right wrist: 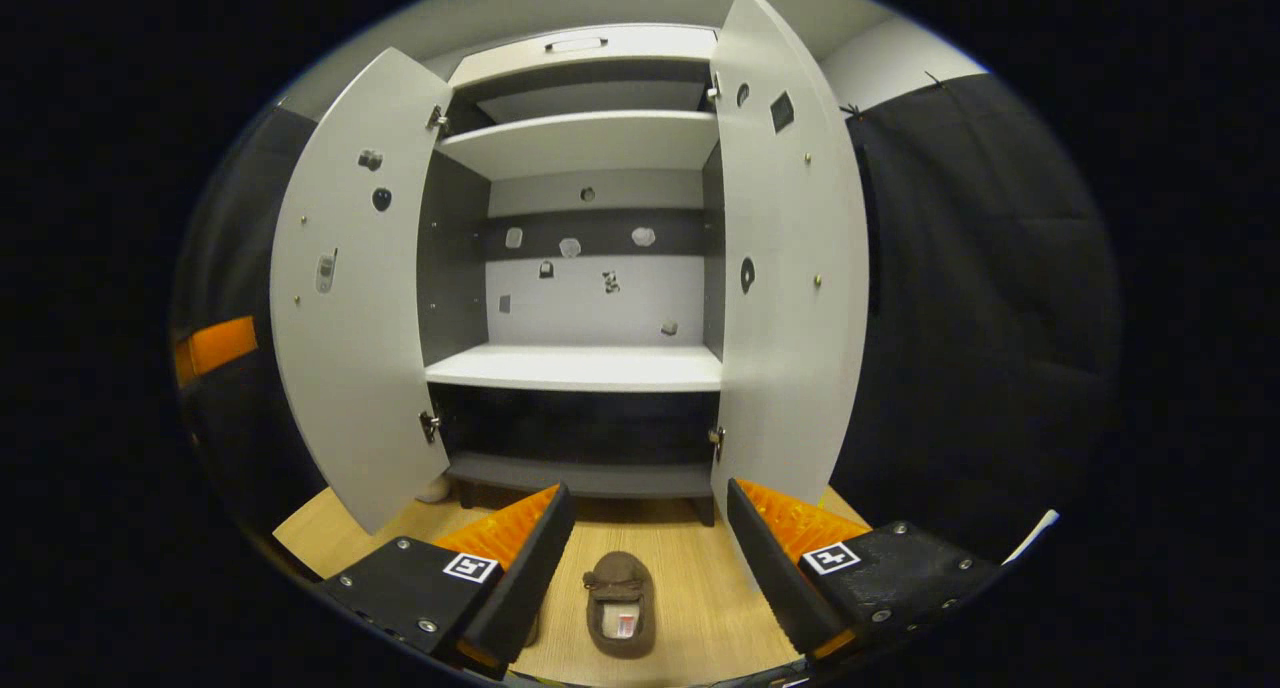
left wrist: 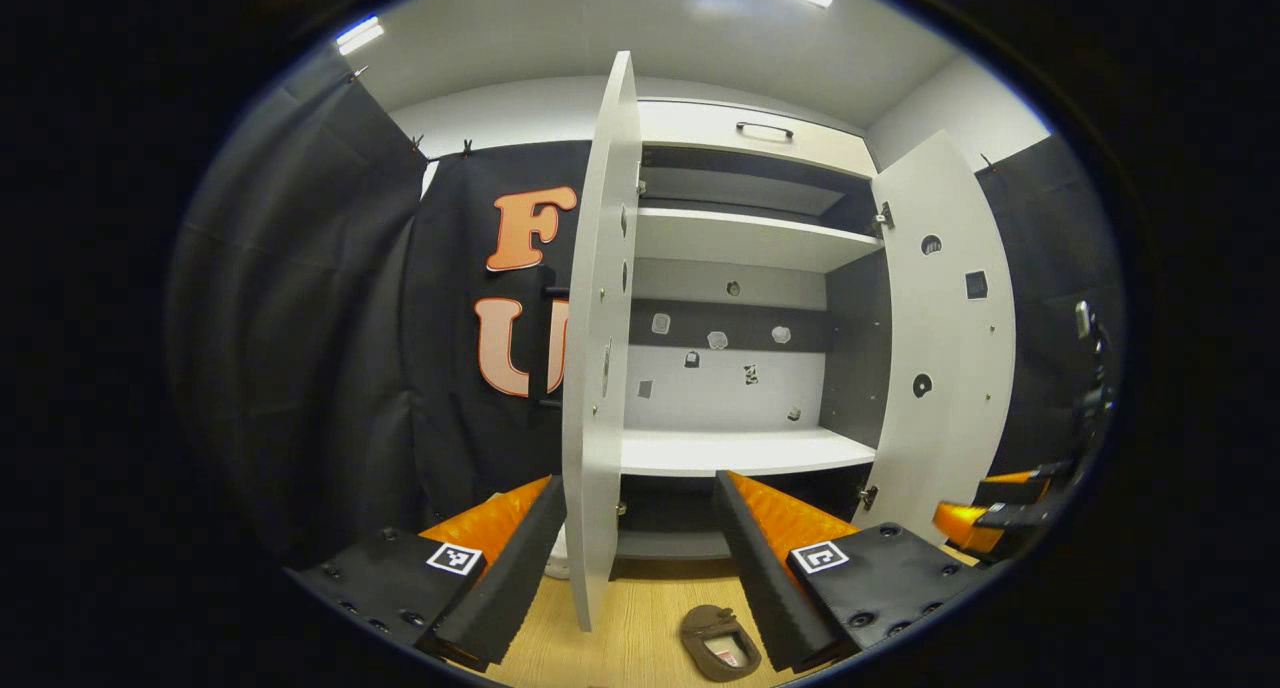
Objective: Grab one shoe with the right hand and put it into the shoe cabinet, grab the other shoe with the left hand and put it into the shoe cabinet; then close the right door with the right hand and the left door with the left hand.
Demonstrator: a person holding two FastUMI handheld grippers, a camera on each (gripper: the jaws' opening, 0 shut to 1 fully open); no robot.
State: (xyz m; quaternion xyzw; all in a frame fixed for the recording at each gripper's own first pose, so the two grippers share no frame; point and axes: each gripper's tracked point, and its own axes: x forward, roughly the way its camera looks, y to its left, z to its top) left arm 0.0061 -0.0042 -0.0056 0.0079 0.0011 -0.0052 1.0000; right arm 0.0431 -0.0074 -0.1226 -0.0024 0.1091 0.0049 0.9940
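Observation:
A brown slipper-like shoe (right wrist: pixel 620 603) lies on the wooden floor (right wrist: pixel 700 608) in front of the shoe cabinet (right wrist: pixel 580 368), toe toward it. My right gripper (right wrist: pixel 648 498) hangs open above the shoe, which shows between its fingers, untouched. A sliver of something dark (right wrist: pixel 531 629) peeks out behind the left finger; I cannot tell what it is. In the left gripper view the shoe (left wrist: pixel 720 643) sits low near the right finger. My left gripper (left wrist: pixel 638 480) is open and holds nothing. Both cabinet doors stand wide open: left door (right wrist: pixel 360 298), right door (right wrist: pixel 790 268). The right gripper (left wrist: pixel 1000 513) shows at the far right.
The left door's edge (left wrist: pixel 600 368) stands straight ahead of my left gripper, close by. The cabinet has white shelves (right wrist: pixel 575 368) and a dark bottom compartment (right wrist: pixel 580 428). A small white object (right wrist: pixel 435 488) sits by the cabinet's left foot. Black cloth hangs on both sides.

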